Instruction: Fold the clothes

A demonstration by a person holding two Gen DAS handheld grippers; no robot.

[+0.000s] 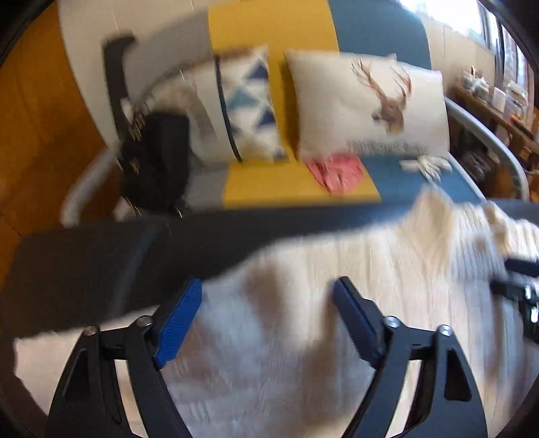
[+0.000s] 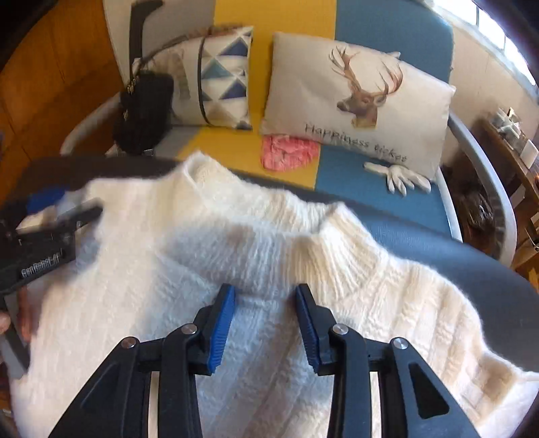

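We hold two grippers over a white sweater (image 2: 209, 269) spread on a dark padded table (image 2: 471, 249) in front of a sofa (image 2: 387, 20). The right gripper (image 2: 266, 323) hangs just below the ribbed collar, jaws apart with nothing between them; the left gripper (image 1: 266, 323) hovers wide open above the cloth, its picture blurred. Whether any fold is already laid we cannot tell: the thick, fuzzy cable knit lies bunched and rumpled. By our reckoning, any next grip must bite deep, since such soft, bulky knit sags and slips. A deer cushion (image 2: 363, 97) stands behind.
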